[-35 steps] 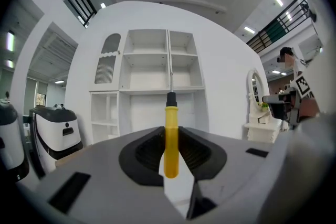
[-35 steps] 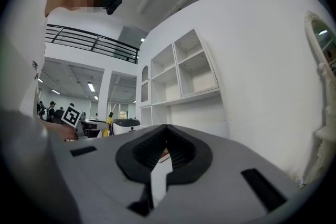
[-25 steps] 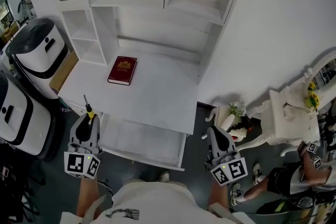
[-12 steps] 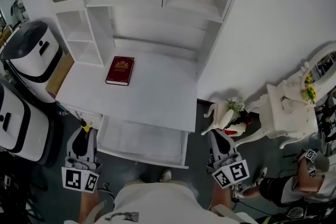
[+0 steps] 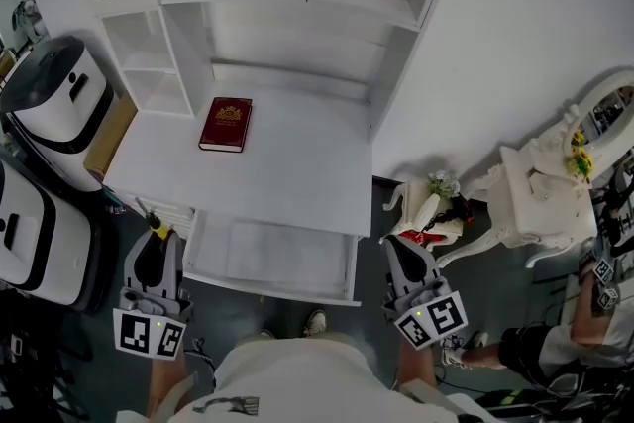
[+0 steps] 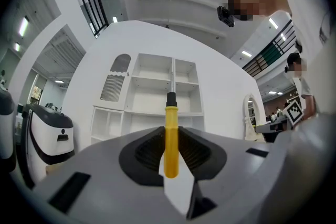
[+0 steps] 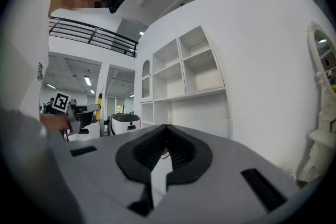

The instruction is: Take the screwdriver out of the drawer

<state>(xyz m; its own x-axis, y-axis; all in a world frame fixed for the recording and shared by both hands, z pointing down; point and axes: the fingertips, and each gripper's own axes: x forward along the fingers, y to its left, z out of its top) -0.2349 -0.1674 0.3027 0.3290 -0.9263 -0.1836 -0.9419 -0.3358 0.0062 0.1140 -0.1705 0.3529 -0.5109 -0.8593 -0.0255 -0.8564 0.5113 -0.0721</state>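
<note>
My left hand-held gripper [image 5: 152, 251] clamps the screwdriver [image 6: 170, 134] by its yellow handle just left of the open drawer [image 5: 267, 290], my right hand-held gripper [image 5: 398, 253] closed on nothing, and with only that narrow pinch the tool could swivel or slip out if I swing carelessly.

Left gripper [image 5: 154, 243] clamps the screwdriver [image 6: 171, 134] — right gripper [image 5: 395, 247], jaws together, empty.

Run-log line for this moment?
left tongs: shut on yellow-handled screwdriver | right tongs: shut, empty | white desk drawer: open, screwdriver outside it
</note>
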